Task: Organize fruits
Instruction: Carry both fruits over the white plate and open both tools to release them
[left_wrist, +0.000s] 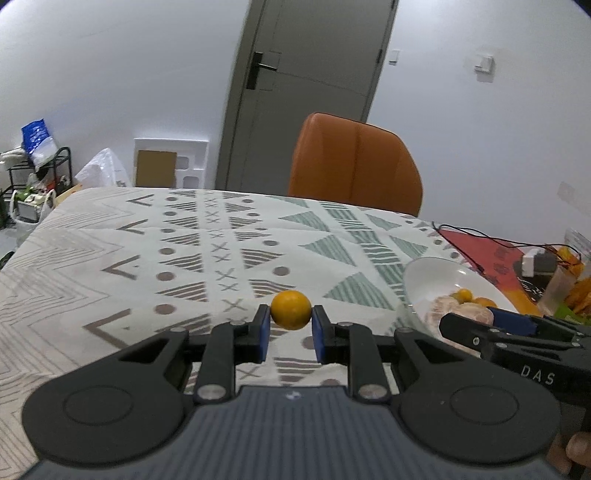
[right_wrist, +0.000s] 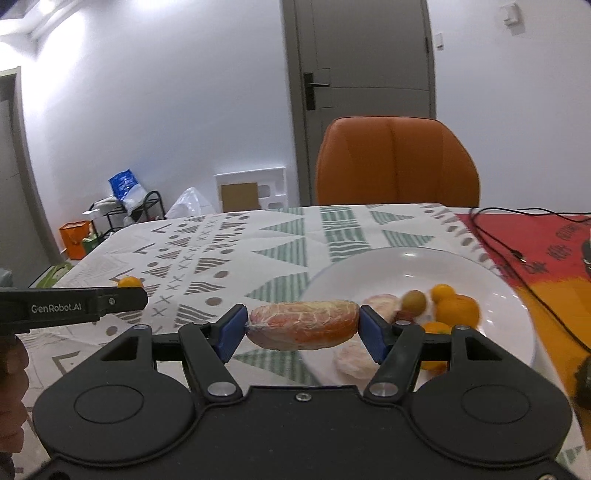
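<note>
The left tool (left_wrist: 291, 326) has a small round orange fruit (left_wrist: 291, 309) at the tips of its two blue pads (left_wrist: 263, 338). The pads sit right at the fruit's sides, one on each side, so the tool looks closed on it. The fruit is just above the table (left_wrist: 110, 258), which has a white cloth with grey and green shapes.

The right tool (right_wrist: 303, 328) squeezes a peeled citrus piece (right_wrist: 302, 325) between its blue pads (right_wrist: 231, 330). The piece is long and pink-orange with white skin bits, and it lies sideways. It hangs over the near left edge of a white plate (right_wrist: 388, 266).

On the plate, past the piece, lie more peeled pieces (right_wrist: 380, 304), some small orange fruits (right_wrist: 456, 308) and one brownish round fruit (right_wrist: 414, 301). They look blurry.

In the right wrist view the left tool shows up at the left, with its orange fruit peeking out behind it. In the left wrist view the right tool reaches over the plate at the right.

Right of the plate is a red and orange mat (right_wrist: 546, 251) with a black wire (right_wrist: 517, 251) across it.

Far behind the table stands an orange chair (right_wrist: 395, 162). Behind that are a grey door (right_wrist: 362, 92) and a white wall (right_wrist: 166, 92). A black rack (right_wrist: 144, 206) with bags stands far left on the floor.
</note>
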